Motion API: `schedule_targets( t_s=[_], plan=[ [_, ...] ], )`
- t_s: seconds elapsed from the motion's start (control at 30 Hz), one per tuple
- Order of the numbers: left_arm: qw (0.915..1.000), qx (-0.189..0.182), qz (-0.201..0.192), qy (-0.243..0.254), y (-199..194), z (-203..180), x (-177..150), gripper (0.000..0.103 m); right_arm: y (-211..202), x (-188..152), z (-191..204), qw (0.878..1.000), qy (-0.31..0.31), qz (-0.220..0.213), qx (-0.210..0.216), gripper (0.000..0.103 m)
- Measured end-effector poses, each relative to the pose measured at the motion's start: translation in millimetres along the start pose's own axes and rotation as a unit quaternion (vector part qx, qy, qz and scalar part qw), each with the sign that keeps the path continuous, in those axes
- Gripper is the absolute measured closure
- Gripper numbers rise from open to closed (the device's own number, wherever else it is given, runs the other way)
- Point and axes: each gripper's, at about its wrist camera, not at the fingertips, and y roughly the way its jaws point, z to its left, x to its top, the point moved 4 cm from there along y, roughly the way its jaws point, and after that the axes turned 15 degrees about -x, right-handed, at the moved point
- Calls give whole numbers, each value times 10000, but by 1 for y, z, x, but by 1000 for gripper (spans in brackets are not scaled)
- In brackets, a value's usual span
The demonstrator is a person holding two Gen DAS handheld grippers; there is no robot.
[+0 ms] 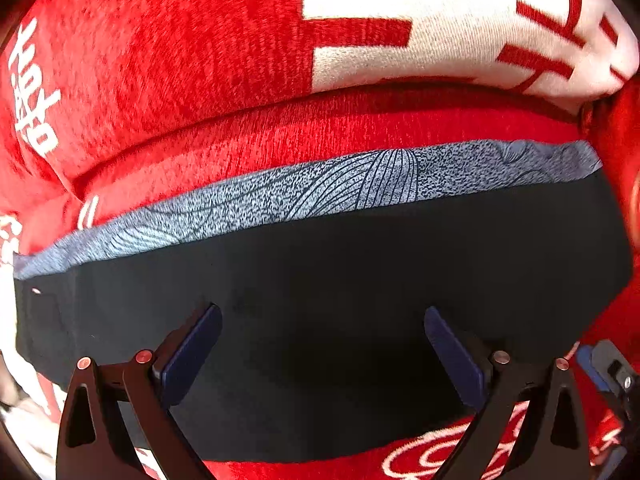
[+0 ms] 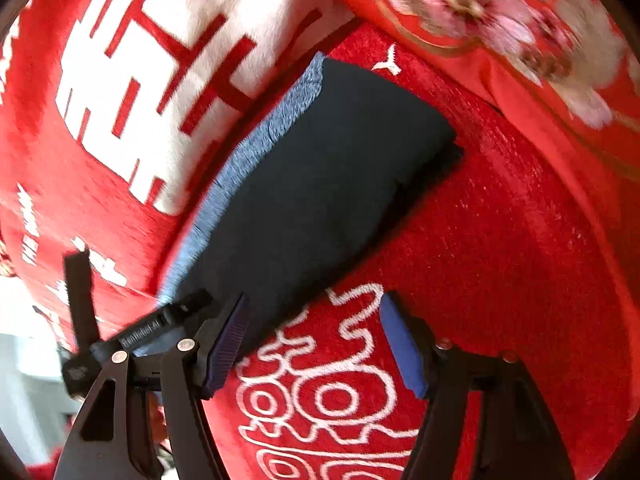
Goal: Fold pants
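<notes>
The dark pants (image 1: pixel 320 280) lie folded into a compact rectangle on a red blanket (image 1: pixel 160 60). A blue-grey patterned band (image 1: pixel 280 196) shows along their far edge. My left gripper (image 1: pixel 322 314) points straight down over the middle of the fold, open, its blue pads (image 1: pixel 192 356) spread wide over the dark cloth. In the right wrist view the folded pants (image 2: pixel 320 168) run diagonally, band (image 2: pixel 256 148) on the left. My right gripper (image 2: pixel 316 300) is open at the near end of the fold, over the blanket's white embroidery, with only the pants' near corner by its left finger.
The red blanket (image 2: pixel 500 240) carries large white blocks (image 1: pixel 440 20) and white lettering (image 1: pixel 32 88). A red floral cushion or quilt (image 2: pixel 480 12) lies beyond the pants. The left gripper's black body (image 2: pixel 160 320) sits at the pants' near left corner. A pale floor (image 2: pixel 28 360) shows at lower left.
</notes>
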Motion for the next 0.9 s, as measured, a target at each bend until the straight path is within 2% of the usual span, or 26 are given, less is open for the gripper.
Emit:
schedule_targets(
  t_s=[0.1, 0.17, 0.3, 0.53, 0.63, 0.7, 0.73, 0.77, 0.8, 0.9],
  plan=[
    [9999, -106, 106, -58, 9, 11, -8, 1, 1, 2, -10, 9984, 385, -79, 412, 32],
    [9996, -243, 21, -135, 12, 17, -13, 1, 2, 5, -14, 9970, 526, -172, 549, 32],
    [9997, -216, -144, 8, 14, 16, -18, 1, 4, 13, -13, 9942, 697, -377, 731, 32],
    [9992, -248, -295, 86, 16, 13, -35, 1, 17, 33, 4, 9894, 805, -845, 865, 31],
    [9996, -220, -169, 75, 13, 12, -38, 1, 22, 41, 15, 9896, 871, -800, 813, 31],
    [9997, -170, -178, 94, 5, 11, -39, 1, 26, 45, 16, 9913, 987, -578, 648, 42],
    [9992, -245, -274, 135, -3, 9, -41, 1, 27, 46, 15, 9921, 1033, -460, 544, 67],
    [9989, -304, -325, 171, -8, 7, -42, 4, 29, 46, 13, 9926, 1070, -335, 469, 87],
    [9983, -356, -380, 243, -15, 5, -45, 10, 28, 47, 11, 9926, 1088, -262, 467, 87],
    [9971, -504, -428, 368, -20, 2, -53, 11, 17, 46, 22, 9963, 706, -304, 387, 88]
  ],
)
